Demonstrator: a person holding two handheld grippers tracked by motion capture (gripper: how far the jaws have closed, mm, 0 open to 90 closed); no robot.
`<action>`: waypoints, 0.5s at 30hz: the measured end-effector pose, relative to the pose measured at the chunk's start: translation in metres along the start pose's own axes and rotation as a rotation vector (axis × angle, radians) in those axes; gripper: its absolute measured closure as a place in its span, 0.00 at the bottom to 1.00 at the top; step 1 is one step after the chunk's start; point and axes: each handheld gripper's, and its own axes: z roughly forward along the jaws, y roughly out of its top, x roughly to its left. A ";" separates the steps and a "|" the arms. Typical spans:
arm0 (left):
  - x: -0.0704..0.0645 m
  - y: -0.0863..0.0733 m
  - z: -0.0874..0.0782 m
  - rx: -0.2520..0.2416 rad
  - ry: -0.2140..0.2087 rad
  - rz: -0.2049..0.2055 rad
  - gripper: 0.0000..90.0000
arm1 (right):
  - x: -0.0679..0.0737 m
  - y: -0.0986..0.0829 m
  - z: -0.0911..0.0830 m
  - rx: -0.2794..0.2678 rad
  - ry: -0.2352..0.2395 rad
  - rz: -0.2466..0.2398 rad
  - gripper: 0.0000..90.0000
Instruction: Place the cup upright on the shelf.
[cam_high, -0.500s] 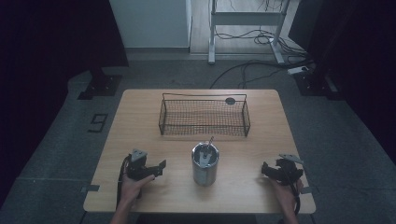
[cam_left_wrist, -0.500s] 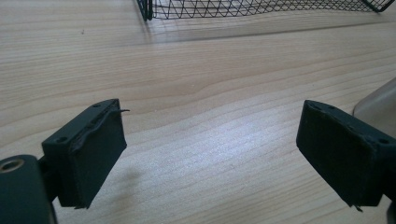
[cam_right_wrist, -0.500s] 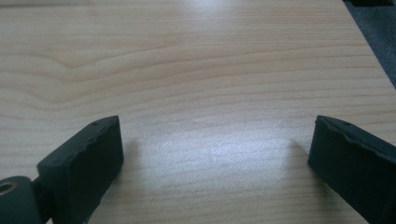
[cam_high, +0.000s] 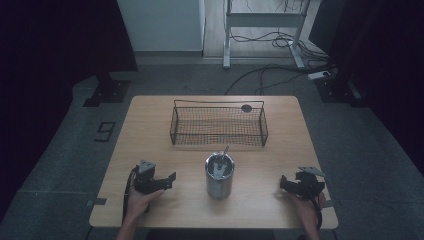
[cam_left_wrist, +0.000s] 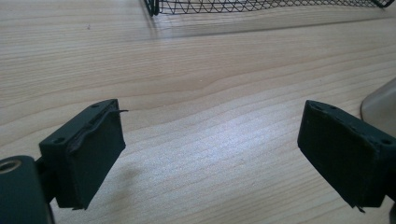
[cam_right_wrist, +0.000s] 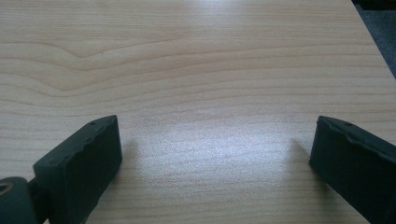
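Observation:
A shiny metal cup (cam_high: 219, 175) stands near the front middle of the wooden table (cam_high: 150, 130), with a utensil handle (cam_high: 224, 152) sticking out of it. Behind it sits a black wire basket (cam_high: 218, 123). My left gripper (cam_high: 167, 181) rests on the table left of the cup, held by a hand, open with bare wood between its jaws. Its own view shows the left gripper (cam_left_wrist: 210, 156) with its jaws wide apart, the cup's edge (cam_left_wrist: 380, 100) at far right and the basket's base (cam_left_wrist: 261, 5) along the top. My right gripper (cam_high: 287, 184) lies right of the cup, open; in its own view the right gripper (cam_right_wrist: 212, 158) frames only wood.
A small dark round object (cam_high: 246, 108) lies just behind the basket's back right corner. The table's right edge (cam_right_wrist: 373, 32) is close to my right gripper. Cables and a metal stand (cam_high: 260, 30) are on the floor beyond the table.

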 end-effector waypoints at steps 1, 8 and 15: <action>0.000 0.000 0.000 0.002 0.000 -0.001 0.08 | 0.000 0.000 0.000 0.000 0.000 0.000 0.02; 0.005 -0.006 0.003 0.015 0.022 0.017 0.08 | 0.000 -0.003 -0.003 -0.001 0.003 -0.003 0.03; 0.008 -0.008 0.002 0.022 0.037 0.016 0.09 | 0.000 -0.003 -0.003 -0.001 0.003 -0.003 0.02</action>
